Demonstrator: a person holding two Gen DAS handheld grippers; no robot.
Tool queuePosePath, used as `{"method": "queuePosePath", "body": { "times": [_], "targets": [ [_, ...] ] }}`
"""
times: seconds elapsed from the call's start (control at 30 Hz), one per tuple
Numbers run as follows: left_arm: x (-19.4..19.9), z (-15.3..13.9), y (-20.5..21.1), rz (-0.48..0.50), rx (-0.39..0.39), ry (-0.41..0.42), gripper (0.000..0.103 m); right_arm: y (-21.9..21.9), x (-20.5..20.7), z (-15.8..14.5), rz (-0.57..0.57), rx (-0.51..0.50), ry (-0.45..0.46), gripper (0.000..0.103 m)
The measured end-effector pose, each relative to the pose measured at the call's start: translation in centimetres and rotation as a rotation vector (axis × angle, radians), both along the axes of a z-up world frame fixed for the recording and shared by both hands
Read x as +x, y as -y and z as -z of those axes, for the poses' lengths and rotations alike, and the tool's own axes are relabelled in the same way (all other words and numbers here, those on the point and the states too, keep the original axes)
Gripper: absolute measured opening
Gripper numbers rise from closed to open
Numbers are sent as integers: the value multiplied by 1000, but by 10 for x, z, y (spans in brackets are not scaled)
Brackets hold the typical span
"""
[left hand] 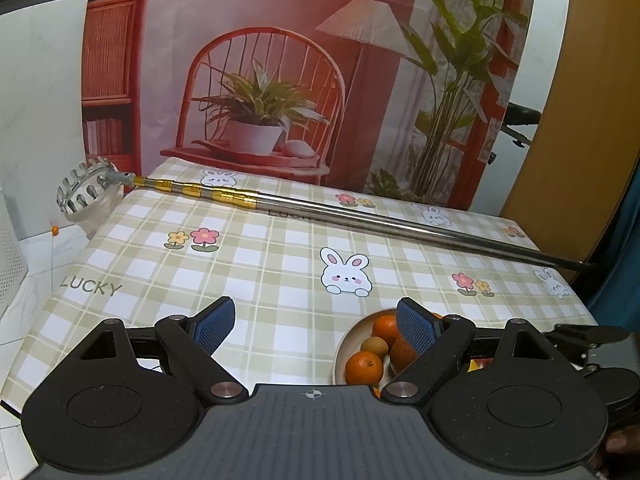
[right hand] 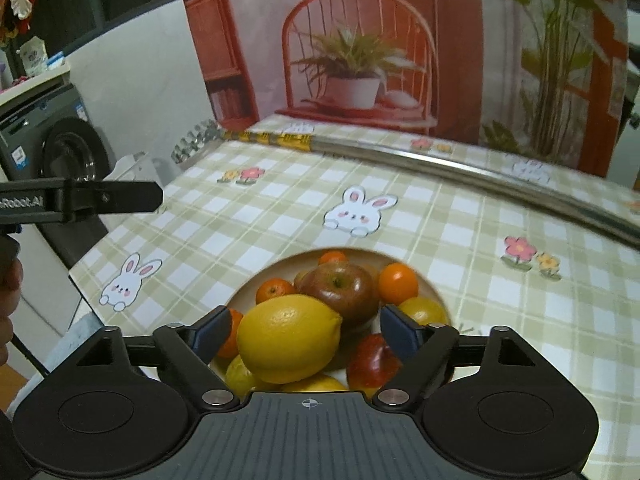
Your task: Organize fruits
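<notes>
The right tool (right hand: 306, 334) hangs over a plate (right hand: 434, 292) heaped with fruit, its jaws wide apart with a big lemon (right hand: 289, 338) between them; the blue pads (right hand: 400, 336) stand clear of the peel on both sides, so nothing is gripped. The left tool (left hand: 316, 330) is also spread wide and empty, held over bare worktop (left hand: 260, 264) just left of the same plate.

By my reading the sorting has barely begun: every fruit in view sits piled on the one plate, none is set out on the cloth, and no second dish shows. All the picking and placing seems left to do, the lemon likely first.

The lemon is oval, with dimpled, waxy yellow skin. Behind it sits a red-brown apple (right hand: 340, 290), glossy, stem dimple up; a second red apple (right hand: 370, 364) lies lower right. Small round mandarins (right hand: 398, 282) ring the pile, and a dull tan fruit (left hand: 374, 347) lies among them. The plate is pale and smooth. The worktop wears a slick green-and-white checked cloth printed with rabbits and flowers. A polished telescopic metal pole (left hand: 360, 220) with gold bands lies across its far side, ending in a toothed ring head (left hand: 82, 192)
</notes>
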State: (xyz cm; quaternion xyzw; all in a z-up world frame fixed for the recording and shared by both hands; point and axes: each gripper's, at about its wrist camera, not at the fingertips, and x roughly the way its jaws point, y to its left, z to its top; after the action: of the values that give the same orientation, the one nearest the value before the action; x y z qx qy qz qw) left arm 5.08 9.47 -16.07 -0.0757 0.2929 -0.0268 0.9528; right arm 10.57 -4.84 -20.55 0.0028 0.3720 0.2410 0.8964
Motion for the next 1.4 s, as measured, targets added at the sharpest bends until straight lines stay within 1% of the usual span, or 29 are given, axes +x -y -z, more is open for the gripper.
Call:
{"method": "queuePosePath", "body": {
  "times": [0.07,0.13,0.2,0.27,0.4,0.53,0.77,0.97,1.1,1.27,1.4],
  "targets": [
    [-1,0,0,0,1,3,90,4,-4,-5,12,1,23,89],
    [-2,0,0,1,1,3,90,7,-7,-9,25,-11,50,92],
    [-2,-1,0,3,3,4,90,10,-10,-12,41,-29,69,99],
    [-2,-3,0,8,2,7,90,14,-13,-16,59,-35,87,102],
    [-1,-8,1,31,-15,12,93,25,-16,-27,106,-34,117,102],
    [-3,-17,6,47,5,37,96,41,-19,-40,159,-13,152,102],
    [-11,-51,18,72,40,131,98,69,-28,-72,246,31,227,103],
    [-20,-86,34,93,81,222,100,87,-40,-103,291,51,300,103],
    [-27,-106,46,116,90,281,102,96,-49,-124,320,70,359,103],
    [-37,-125,62,136,107,325,103,103,-59,-146,339,82,408,103],
    [-42,-134,66,163,81,338,103,106,-63,-156,345,83,432,103]
  ]
}}
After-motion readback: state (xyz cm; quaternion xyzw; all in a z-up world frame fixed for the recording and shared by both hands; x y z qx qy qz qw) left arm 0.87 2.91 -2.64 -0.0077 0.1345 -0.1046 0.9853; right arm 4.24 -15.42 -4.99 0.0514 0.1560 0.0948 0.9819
